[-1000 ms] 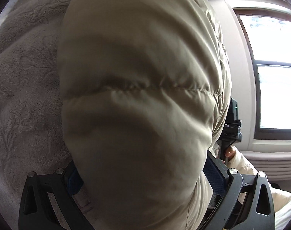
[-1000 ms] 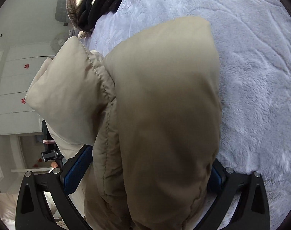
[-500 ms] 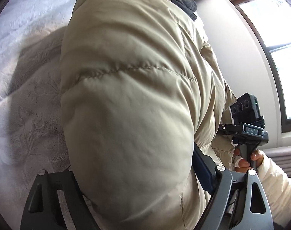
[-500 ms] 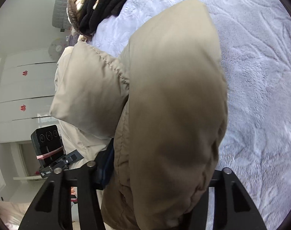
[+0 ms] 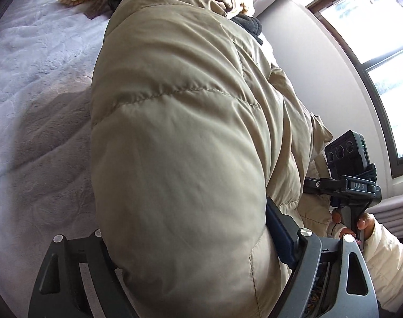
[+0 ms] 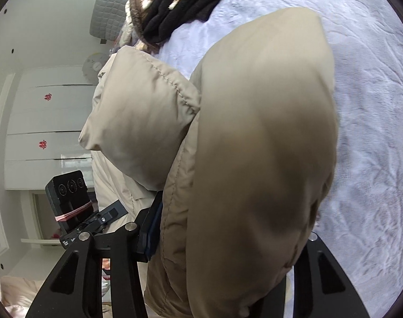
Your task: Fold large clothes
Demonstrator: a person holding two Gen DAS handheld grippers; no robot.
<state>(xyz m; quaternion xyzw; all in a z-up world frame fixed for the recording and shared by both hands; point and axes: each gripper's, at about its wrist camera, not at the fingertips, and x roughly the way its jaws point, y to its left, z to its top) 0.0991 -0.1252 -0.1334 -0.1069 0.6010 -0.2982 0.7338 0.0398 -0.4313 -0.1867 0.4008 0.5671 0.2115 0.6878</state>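
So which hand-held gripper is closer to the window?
Right. The right hand-held gripper grips the jacket on the side toward the window. The left hand-held gripper grips the jacket's other side, farther from the window, over the bed.

From my left wrist feed, the beige puffer jacket (image 5: 180, 159) buries the left tongs (image 5: 185, 259), so I can't see their tips. On the right feed it swallows the right tongs (image 6: 228, 238) likewise, and the clothes pile (image 6: 174, 2) at 12 o'clock is cut off.
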